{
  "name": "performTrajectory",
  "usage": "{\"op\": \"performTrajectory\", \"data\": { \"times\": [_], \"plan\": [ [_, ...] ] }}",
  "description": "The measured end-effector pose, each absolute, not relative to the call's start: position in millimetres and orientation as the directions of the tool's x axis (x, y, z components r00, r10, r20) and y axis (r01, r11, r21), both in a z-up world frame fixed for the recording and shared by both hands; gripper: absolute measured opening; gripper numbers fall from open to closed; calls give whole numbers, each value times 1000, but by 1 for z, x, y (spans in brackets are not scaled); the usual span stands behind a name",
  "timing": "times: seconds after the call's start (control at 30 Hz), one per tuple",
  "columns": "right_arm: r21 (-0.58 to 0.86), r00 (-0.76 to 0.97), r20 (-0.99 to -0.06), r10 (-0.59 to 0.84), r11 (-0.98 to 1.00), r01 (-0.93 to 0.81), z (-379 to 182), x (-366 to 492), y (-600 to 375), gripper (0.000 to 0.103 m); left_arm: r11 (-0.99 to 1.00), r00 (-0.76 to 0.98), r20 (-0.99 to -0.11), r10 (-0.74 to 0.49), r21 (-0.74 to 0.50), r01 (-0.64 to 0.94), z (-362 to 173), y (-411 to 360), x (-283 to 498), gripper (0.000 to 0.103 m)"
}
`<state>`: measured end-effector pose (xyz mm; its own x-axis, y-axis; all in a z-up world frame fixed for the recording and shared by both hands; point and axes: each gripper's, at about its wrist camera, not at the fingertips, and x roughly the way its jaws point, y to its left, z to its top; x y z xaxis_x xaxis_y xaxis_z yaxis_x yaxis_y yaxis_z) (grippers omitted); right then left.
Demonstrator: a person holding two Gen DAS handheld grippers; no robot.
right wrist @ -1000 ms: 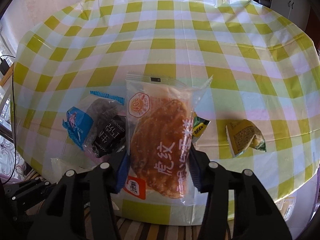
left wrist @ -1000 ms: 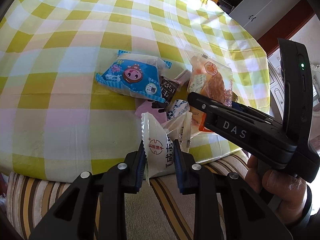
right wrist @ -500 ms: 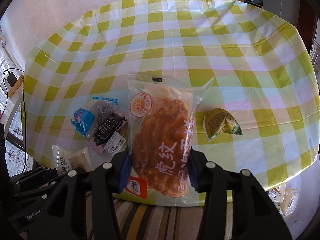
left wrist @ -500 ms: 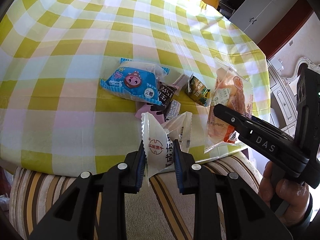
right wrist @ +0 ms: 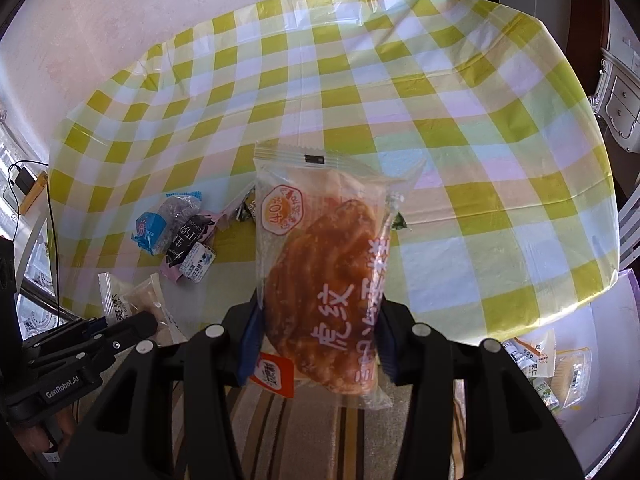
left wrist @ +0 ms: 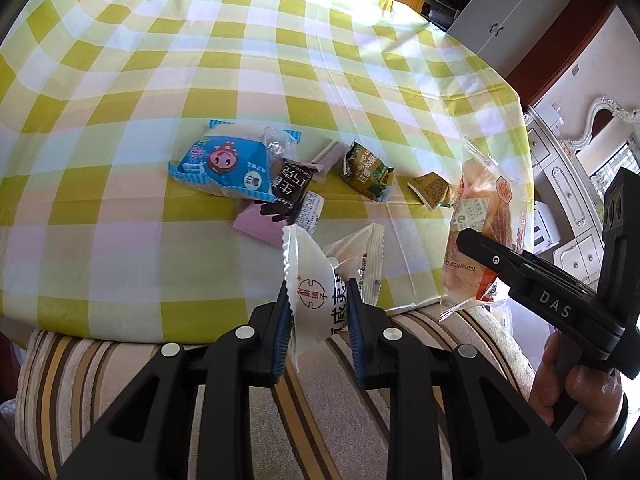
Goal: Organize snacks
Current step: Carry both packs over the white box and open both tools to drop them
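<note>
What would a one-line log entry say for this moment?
left gripper: shut on white packet | right gripper: shut on cake packet | both lifted off table | other snacks on table

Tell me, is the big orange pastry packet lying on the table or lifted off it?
Lifted: the right gripper clamps the pastry packet above the tablecloth.

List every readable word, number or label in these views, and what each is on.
"DAS": side of the right tongs.
"GenRobot.AI": side of the left tongs.
"40": round badge on the clear cake packet.
"2026/01/09": same packet's back.
Chinese print on the white packet and other wrappers: unread.
</note>
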<state>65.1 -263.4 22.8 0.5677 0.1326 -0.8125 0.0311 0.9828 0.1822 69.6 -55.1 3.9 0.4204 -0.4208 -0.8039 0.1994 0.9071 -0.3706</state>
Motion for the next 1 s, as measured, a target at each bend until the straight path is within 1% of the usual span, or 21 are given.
{"op": "performTrajectory", "data": {
  "times": [0.3, 0.57, 0.83, 1.0],
  "plan": [
    [204, 582, -808, 91, 970, 131, 25, 41, -314, 47, 879, 381, -797, -469, -380, 288, 10, -100, 66, 24],
    [181, 577, -817, 1, 950, 254, 23, 12, -373, 47, 827, 324, -784, -529, -392, 402, 17, -158, 65, 24],
    [138, 509, -855, -103, 900, 414, 1, -28, -443, 47, 742, 233, -781, -579, -387, 547, 20, -235, 56, 24],
    [98, 444, -883, -150, 867, 488, -20, -52, -474, 47, 670, 136, -795, -591, -390, 632, 15, -284, 44, 24]
  ]
}}
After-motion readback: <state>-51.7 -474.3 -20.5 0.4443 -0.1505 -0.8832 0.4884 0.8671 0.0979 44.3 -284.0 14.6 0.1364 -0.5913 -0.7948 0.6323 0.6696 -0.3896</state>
